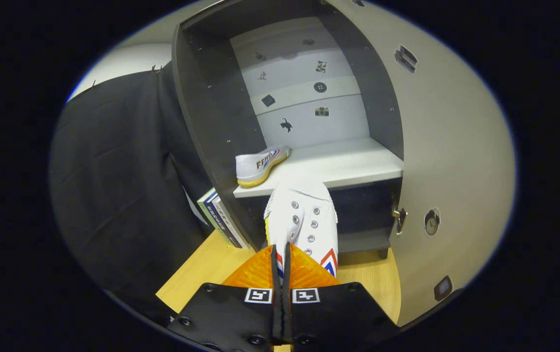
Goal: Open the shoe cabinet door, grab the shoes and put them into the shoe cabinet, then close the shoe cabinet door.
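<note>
Shoe cabinet point(211, 112) dominates: dark grey matte side panels with rows of small peg holes, pale back panel dotted with small stickers, one light flat shelf point(348, 166) with a square front edge. Cabinet door point(446, 146) swung fully open to the right, smooth light grey, small latch at its inner edge. Shelf is mostly bare to the right of the first shoe point(260, 166), which sits at the shelf's left front corner against the side panel: white canvas, yellow sole, heel toward the camera. Black cloth hangs left of the cabinet; books point(218, 215) stand on the light wood table point(201, 269) beside the cabinet's base. Second shoe point(306, 220): white canvas, metal eyelets, red-blue chevron on the side, toe reaching the shelf's front edge. Gripper point(280, 256) fingers pressed nearly together, pinching that shoe's rear rim.
</note>
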